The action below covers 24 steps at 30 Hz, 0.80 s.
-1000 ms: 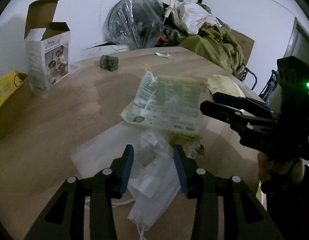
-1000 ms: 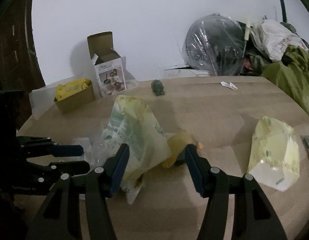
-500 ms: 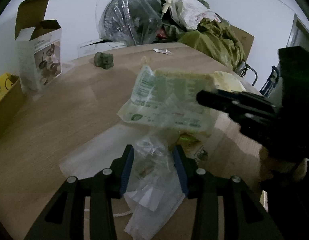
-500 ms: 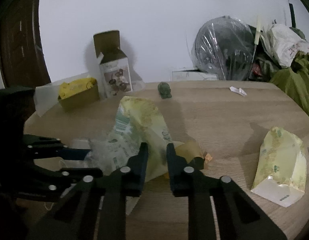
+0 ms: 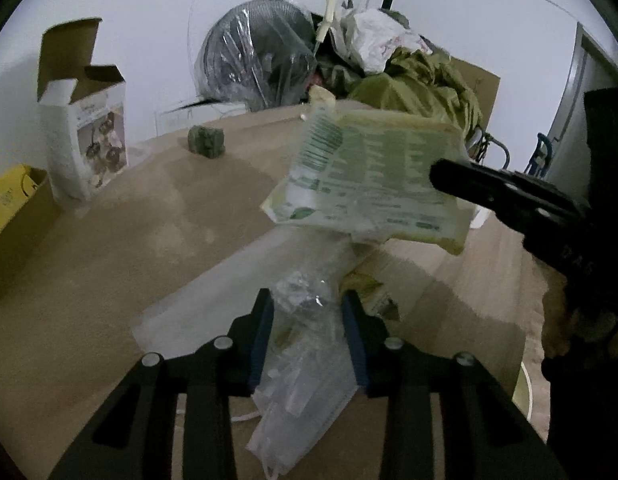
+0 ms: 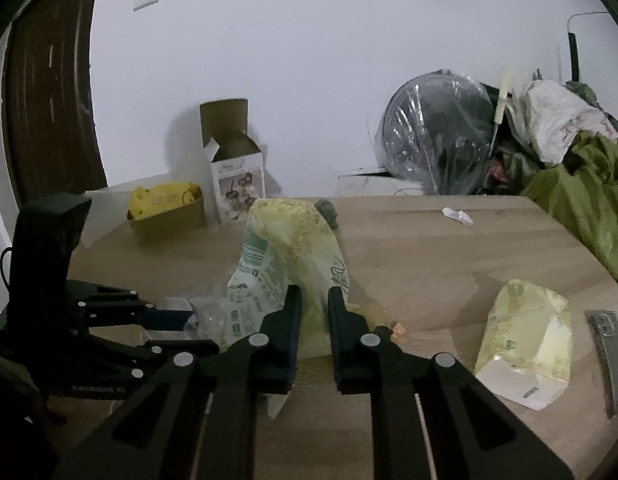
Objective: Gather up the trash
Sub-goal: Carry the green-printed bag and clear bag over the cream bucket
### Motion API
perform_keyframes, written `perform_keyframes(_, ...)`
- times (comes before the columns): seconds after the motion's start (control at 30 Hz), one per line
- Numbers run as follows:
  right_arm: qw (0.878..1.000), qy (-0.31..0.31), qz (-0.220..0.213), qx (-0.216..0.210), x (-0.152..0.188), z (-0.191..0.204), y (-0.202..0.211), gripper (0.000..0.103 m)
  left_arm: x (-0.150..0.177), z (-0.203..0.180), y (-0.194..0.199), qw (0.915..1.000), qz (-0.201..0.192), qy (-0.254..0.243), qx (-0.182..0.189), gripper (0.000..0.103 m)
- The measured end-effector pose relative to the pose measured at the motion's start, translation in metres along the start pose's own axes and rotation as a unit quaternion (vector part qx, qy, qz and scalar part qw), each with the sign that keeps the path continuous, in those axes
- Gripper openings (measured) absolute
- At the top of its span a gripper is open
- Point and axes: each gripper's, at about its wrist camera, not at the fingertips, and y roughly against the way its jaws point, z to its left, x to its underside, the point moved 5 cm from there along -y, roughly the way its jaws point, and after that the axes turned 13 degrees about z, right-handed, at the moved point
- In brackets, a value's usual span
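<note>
Right gripper (image 6: 313, 312) newly clamped on green-printed wrapper (image 5: 373, 184), now lifted off desk (image 5: 109, 248); left gripper (image 5: 307, 332) narrowed around clear plastic bag (image 5: 305, 368), ready to receive it.

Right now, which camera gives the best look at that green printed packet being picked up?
The left wrist view: the green printed packet hangs broadside, its print facing the camera, pinched by the right gripper. In the right wrist view the packet is seen from behind, its lower part hidden by the fingers.
</note>
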Motion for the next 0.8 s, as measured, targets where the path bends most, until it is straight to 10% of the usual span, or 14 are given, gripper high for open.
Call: perform_keyframes(0.8, 0.998, -0.027, -0.018, 0.054, 0.045, 0.017, 0.066, 0.012, 0.025, -0.013, 0.067, 0.9976, -0.066, -0.016, 0.015, 0.034)
